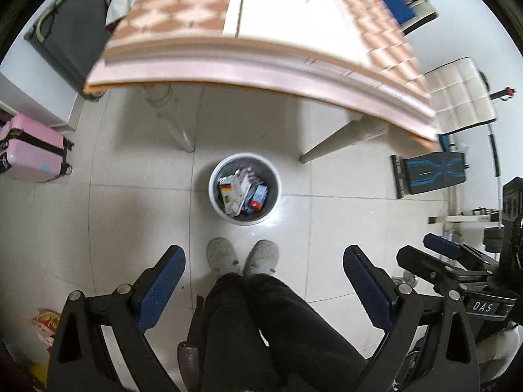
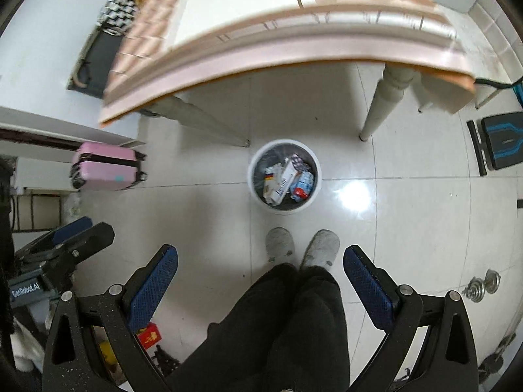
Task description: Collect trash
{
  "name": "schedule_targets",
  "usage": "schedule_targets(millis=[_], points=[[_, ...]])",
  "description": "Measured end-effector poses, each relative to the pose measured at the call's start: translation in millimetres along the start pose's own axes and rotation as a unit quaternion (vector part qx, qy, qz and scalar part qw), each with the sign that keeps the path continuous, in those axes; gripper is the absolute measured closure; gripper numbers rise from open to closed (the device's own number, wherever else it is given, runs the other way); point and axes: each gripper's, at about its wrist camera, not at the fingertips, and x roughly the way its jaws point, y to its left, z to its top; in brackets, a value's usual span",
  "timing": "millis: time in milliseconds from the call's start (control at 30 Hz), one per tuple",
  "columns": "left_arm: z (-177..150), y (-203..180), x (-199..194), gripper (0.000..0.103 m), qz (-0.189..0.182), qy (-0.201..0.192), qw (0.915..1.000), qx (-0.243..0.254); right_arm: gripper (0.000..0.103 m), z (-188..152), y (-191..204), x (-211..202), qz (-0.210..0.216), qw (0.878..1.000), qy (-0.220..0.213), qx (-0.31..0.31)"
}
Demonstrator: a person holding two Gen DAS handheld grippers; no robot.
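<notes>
My left gripper (image 1: pixel 263 285) has its jaws spread wide with nothing between them, and my right gripper (image 2: pixel 260 285) is the same: jaws wide apart, empty. Both point down at the tiled floor (image 1: pixel 130 215).

The bin (image 1: pixel 244 189) stands on the floor just ahead of my slippers (image 1: pixel 242 258), near the front edge of the bench (image 1: pixel 261 62) and between its two nearer legs. It is white outside with a dark liner, and trash (image 1: pixel 240 194) already lies in it: a white carton with a red-and-yellow corner, a pale blue packet, something red at the lower side. From the right view the same bin (image 2: pixel 284 176) sits centred, a long white box slanting across the pile.

My dark trouser legs (image 2: pixel 294 326) fill the space between the jaws. A pink suitcase (image 1: pixel 32 150) lies on the floor well to the left. The bench top is blurred.
</notes>
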Motion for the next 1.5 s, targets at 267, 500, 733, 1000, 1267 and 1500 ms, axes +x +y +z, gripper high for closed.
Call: schedule_targets(millis=[267, 500, 733, 1000, 1267, 1500], points=[[-7.0, -28.8, -74.7, 0.004, -0.033, -0.031, 0.9987, 0.025, 0.001, -10.0, 25.6, -99.8, 0.029, 0.999, -0.041, -0.020], [-9.6, -47.2, -115.1, 0.004, -0.054, -0.056, 0.9962, 0.040, 0.001, -14.1, 36.9, -144.8, 0.039, 0.997, -0.062, -0.028], [-9.0, -57.2, -137.3, 0.004, -0.066, -0.072, 0.9942, 0.045, 0.001, -14.4, 38.3, -163.1, 0.053, 0.996, -0.065, -0.029], [-9.2, -57.6, -148.6, 0.000, -0.078, -0.085, 0.9926, 0.038, 0.000, -12.6, 44.4, -166.5, 0.072, 0.995, -0.059, -0.037], [-10.3, -54.9, -153.2, 0.000, -0.077, -0.089, 0.9924, 0.037, 0.000, -12.3, 49.7, -170.4, 0.075, 0.995, -0.061, -0.038], [-14.2, -51.0, -158.7, 0.000, -0.078, -0.093, 0.9919, 0.037, 0.000, -12.5, 53.9, -176.3, 0.075, 0.994, -0.069, -0.044]])
